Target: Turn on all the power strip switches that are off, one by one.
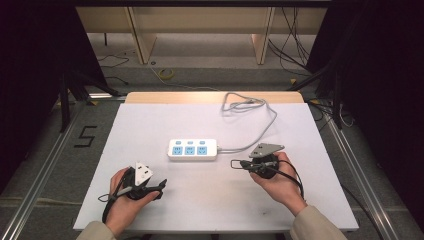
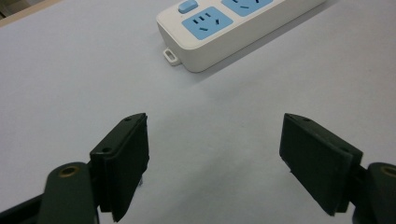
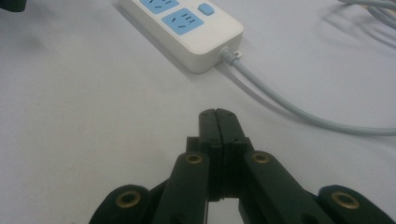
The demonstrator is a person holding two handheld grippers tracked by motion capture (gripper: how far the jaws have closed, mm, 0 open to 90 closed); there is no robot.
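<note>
Beyond both grippers' fingers (image 2: 126, 158) lies the power strip (image 1: 192, 149), untouched.

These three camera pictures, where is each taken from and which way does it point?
High view: above the person's side, looking forward and down on the table; both hands, left gripper, right gripper.
Left gripper view: along open jaws toward the power strip.
Right gripper view: along shut jaws toward the strip's cable.
Shared: all show the strip.
</note>
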